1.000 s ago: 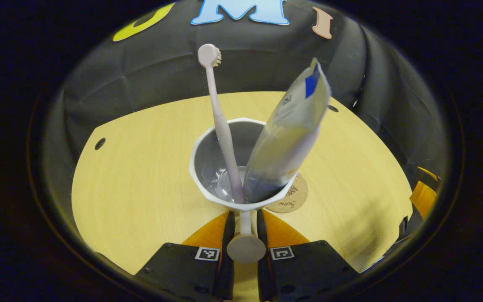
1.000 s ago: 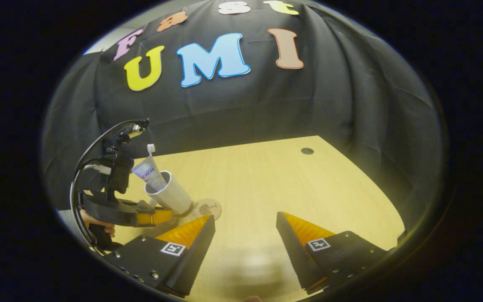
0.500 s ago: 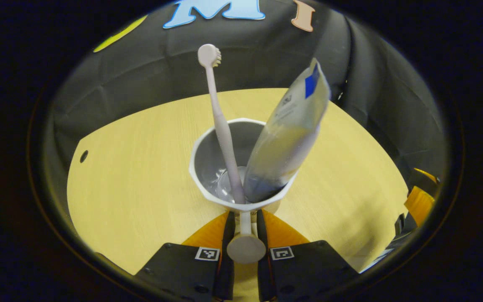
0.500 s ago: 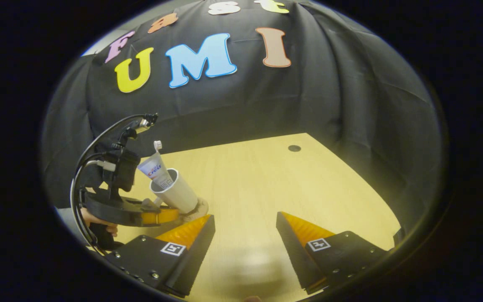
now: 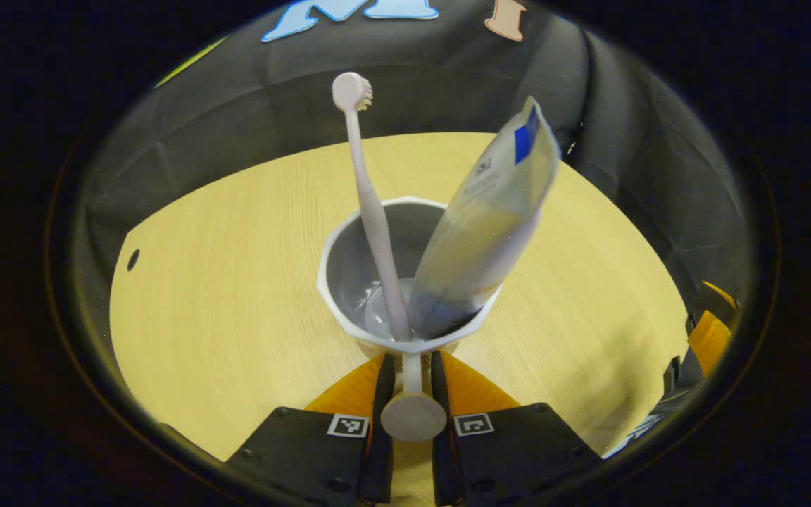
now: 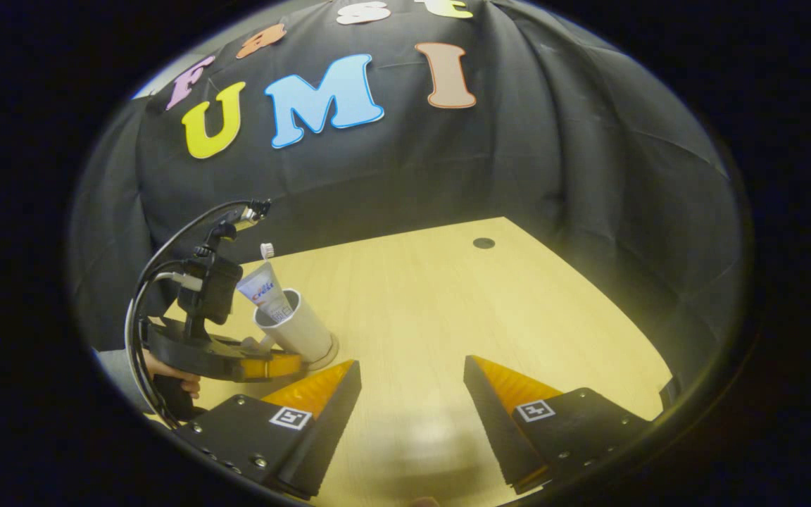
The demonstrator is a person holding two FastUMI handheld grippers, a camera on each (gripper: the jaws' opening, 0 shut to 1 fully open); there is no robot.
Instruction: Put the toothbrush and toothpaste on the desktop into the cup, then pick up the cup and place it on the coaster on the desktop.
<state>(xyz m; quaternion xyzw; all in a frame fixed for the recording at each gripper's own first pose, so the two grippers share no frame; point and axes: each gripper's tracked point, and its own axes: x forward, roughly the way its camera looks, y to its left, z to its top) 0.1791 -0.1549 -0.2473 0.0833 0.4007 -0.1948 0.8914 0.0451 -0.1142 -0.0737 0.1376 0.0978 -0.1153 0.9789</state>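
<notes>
Between my left gripper's [image 5: 412, 370] closed fingers, the cup's [image 5: 405, 274] handle is being clamped; brush [image 5: 372, 204] and paste [image 5: 483, 225] are already standing inside. At near left, the cup is settling onto the coaster [image 6: 327, 355]; releasing remains. My right gripper [image 6: 411, 398] is idling, fingers apart.

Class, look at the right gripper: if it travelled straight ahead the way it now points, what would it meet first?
The right gripper is open over the bare desktop; probably the booth's black cloth wall, though depth is unclear.
</notes>
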